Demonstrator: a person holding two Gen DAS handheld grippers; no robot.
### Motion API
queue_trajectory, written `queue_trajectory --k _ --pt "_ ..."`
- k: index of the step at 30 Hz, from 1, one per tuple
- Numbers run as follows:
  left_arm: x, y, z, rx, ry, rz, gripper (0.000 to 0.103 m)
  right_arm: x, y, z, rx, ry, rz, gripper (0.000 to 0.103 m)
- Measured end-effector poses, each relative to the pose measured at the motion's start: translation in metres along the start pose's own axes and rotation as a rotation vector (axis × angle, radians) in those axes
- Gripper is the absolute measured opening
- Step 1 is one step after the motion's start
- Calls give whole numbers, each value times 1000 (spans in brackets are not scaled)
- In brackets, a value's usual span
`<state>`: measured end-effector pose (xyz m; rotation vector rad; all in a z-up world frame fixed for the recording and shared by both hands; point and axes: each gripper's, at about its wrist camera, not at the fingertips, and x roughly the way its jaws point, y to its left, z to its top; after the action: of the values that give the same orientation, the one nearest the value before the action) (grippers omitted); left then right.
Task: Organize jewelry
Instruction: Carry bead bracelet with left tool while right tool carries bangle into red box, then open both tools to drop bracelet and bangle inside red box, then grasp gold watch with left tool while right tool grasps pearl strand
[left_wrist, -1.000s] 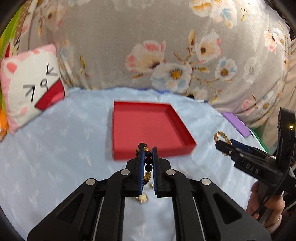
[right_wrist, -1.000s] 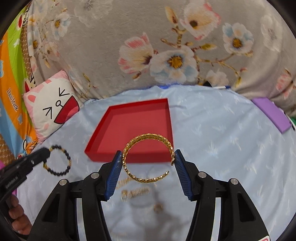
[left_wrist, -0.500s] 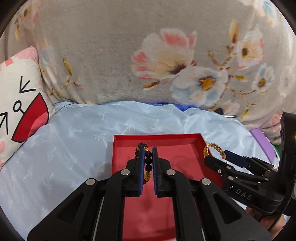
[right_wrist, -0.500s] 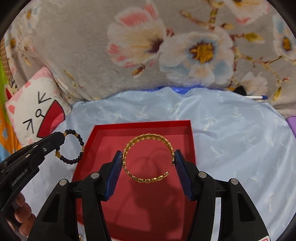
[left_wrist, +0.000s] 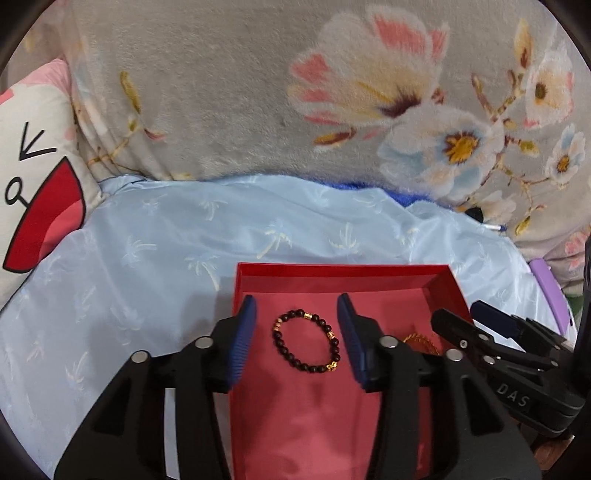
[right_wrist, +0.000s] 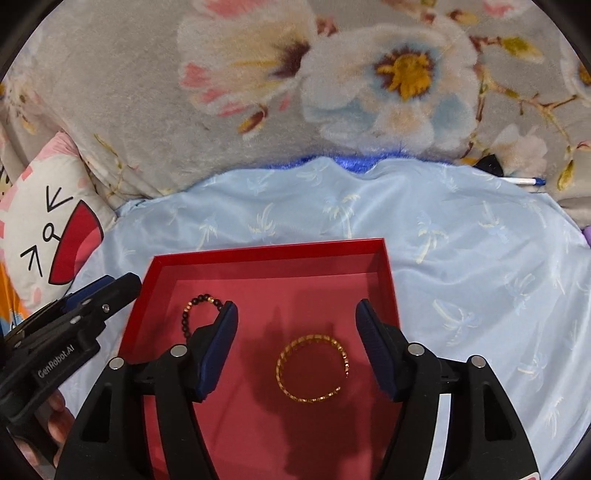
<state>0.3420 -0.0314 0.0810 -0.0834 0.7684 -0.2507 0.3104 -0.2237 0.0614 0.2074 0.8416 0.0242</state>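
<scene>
We are holding both left tongs (left_wrist: 295, 338) and right tongs (right_wrist: 297, 343) wide apart, gripping nothing, over the shallow red cardboard tray (right_wrist: 266, 251). Inside are lying the dark beaded bracelet (left_wrist: 306, 341) and, right, the gold chain bangle (right_wrist: 312, 369); a cat-face cushion (right_wrist: 48, 229) is sitting far left.

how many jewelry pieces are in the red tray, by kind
black bead bracelet: 1
gold chain bangle: 1
total: 2, both lying loose on the floor of the red tray
</scene>
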Motion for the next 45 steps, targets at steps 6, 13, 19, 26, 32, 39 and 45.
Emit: queue_trajectory --k 6,13,19,26,32,39,45 --pt "-72 7 -27 -20 -85 2 65 -73 2 -43 5 -88 67 73" --pt "-133 16 -118 -26 -46 -11 69 -153 12 -159 -21 -107 109 80" --pt "-145 27 -208 -97 96 -28 69 -174 14 -258 -13 -15 89 80" --pt "-138 4 -245 -110 142 15 69 -182 -6 -302 52 21 70 80" --pt "-113 -22 -239 -62 138 128 69 -186 -9 -301 60 -4 60 80" --pt "-117 -26 -244 10 121 170 35 -182 -12 -298 77 3 63 80" --pt "-127 -5 -247 -31 127 65 21 -168 -11 -283 93 28 85 78"
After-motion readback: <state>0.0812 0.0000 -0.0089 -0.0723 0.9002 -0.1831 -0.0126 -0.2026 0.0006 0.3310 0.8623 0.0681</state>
